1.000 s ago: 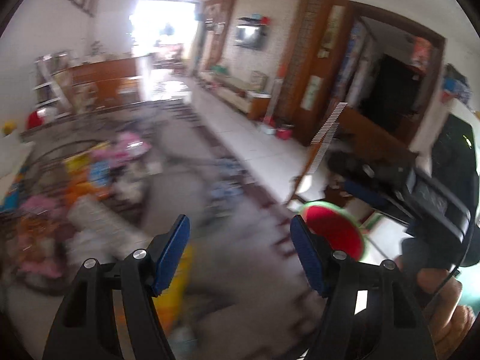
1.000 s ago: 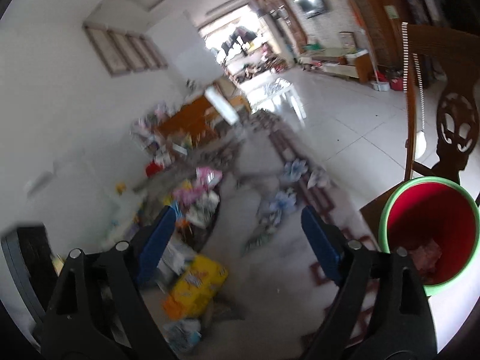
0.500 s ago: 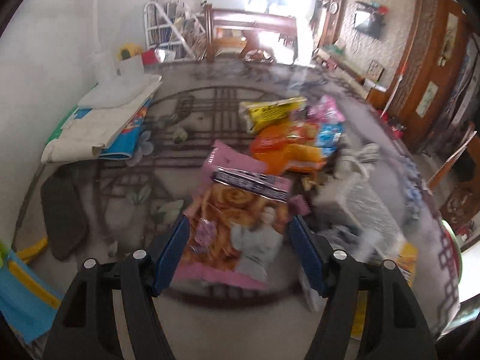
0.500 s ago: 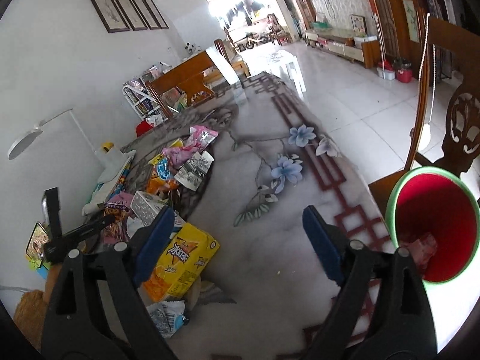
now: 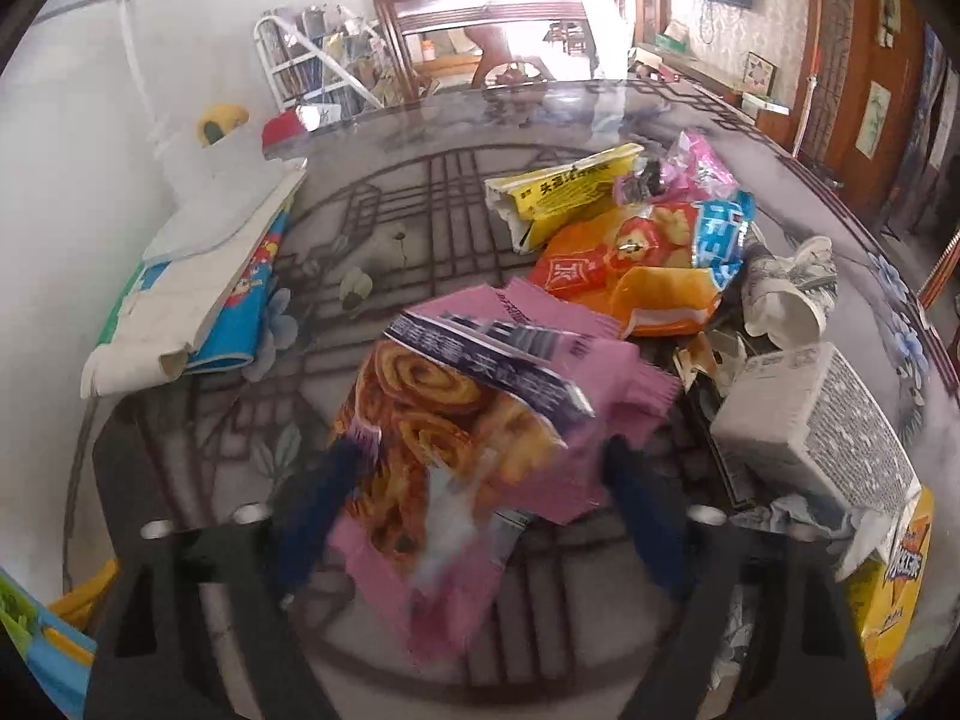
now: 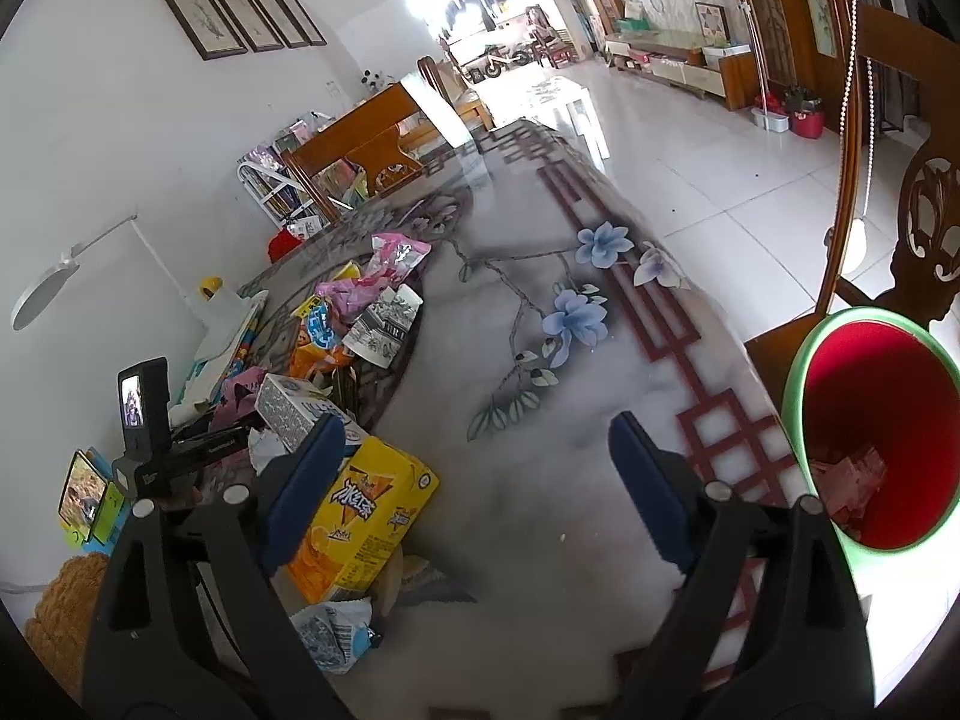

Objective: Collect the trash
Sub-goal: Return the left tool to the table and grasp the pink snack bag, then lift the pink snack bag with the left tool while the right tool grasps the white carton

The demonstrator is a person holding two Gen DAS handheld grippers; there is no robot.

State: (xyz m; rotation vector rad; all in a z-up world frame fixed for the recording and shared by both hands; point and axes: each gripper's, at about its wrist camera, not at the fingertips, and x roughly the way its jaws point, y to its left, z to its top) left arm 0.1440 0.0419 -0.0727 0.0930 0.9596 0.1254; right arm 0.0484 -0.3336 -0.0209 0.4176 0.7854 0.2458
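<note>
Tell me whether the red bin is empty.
Not empty. The right wrist view looks into the red bin, where pinkish wrappers lie at the bottom; most of it remains unfilled.

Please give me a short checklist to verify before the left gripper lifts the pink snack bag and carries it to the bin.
1. Pink snack bag lies between the fingers of the left gripper: ok.
2. Fingers press firmly on the bag: cannot tell; the jaws have just been closing and this view is blurred.
3. Only one item is taken: cannot tell; the orange wrapper and the white carton lie close by.
4. Red bin is open with room inside: ok.
5. Right gripper is free: ok, open over the bare table, holding nothing.
</note>
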